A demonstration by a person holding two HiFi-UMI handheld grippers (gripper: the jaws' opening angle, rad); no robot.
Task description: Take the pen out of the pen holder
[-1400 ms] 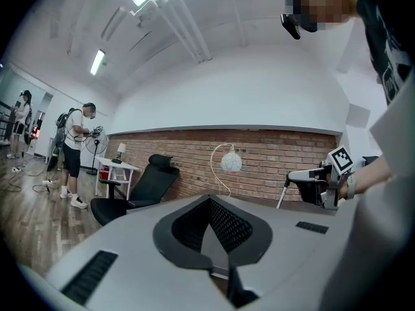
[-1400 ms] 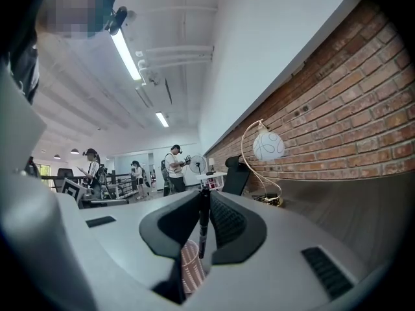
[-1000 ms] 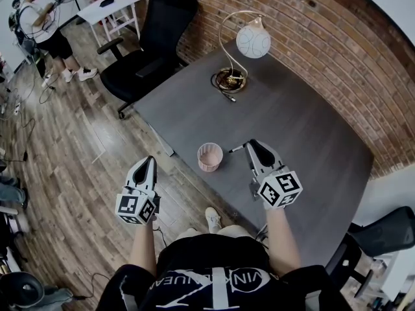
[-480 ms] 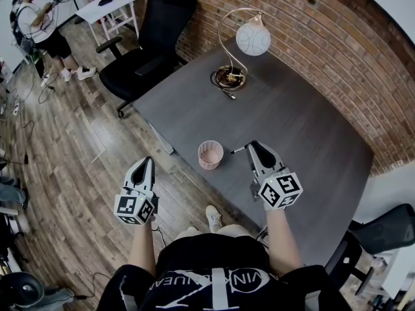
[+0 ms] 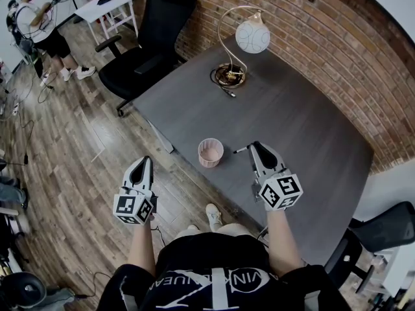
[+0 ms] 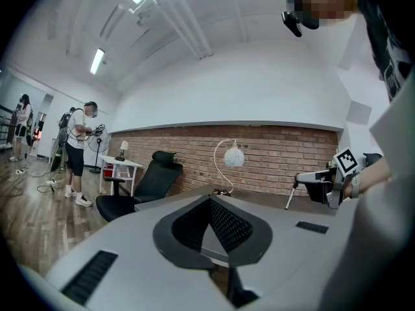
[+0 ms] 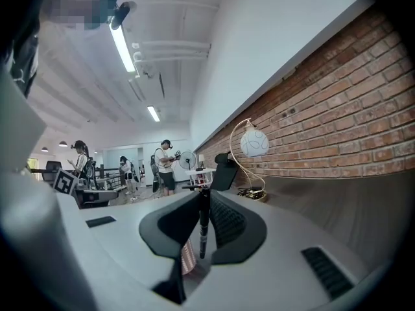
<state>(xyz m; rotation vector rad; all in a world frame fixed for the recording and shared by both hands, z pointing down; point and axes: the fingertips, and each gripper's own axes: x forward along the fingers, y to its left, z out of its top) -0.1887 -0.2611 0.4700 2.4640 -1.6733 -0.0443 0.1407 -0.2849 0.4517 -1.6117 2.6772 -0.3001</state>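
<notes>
**Pen lifted clear of its holder, head and gripper views**

Brick wall (image 5: 337, 50) runs along the upper right of the head view, behind a dark grey worktop (image 5: 305, 135) that crosses the frame on a diagonal. At its far end, top centre, stands a lamp (image 5: 252, 37) with a round white shade on a curved stem. A black office chair (image 5: 152, 44) sits beyond the worktop's left corner, on a wooden floor (image 5: 71, 148).

The pink pen holder (image 5: 210, 153) stands upright near the worktop's front edge, at lower centre of the frame. Just to its right, the right gripper (image 5: 256, 146) is over the worktop with its jaws clenched on the pen (image 5: 241, 149). The pen's thin dark end sticks out to the left of the jaw tips, towards the holder. It appears to be clear of the rim, though the gap is small at this scale. In the right gripper view the pen stands upright between the jaws, with the ribbed holder below and behind it.

The left gripper (image 5: 144, 161) is over the floor at lower left, well apart from the holder, its jaws closed together on nothing.
</notes>
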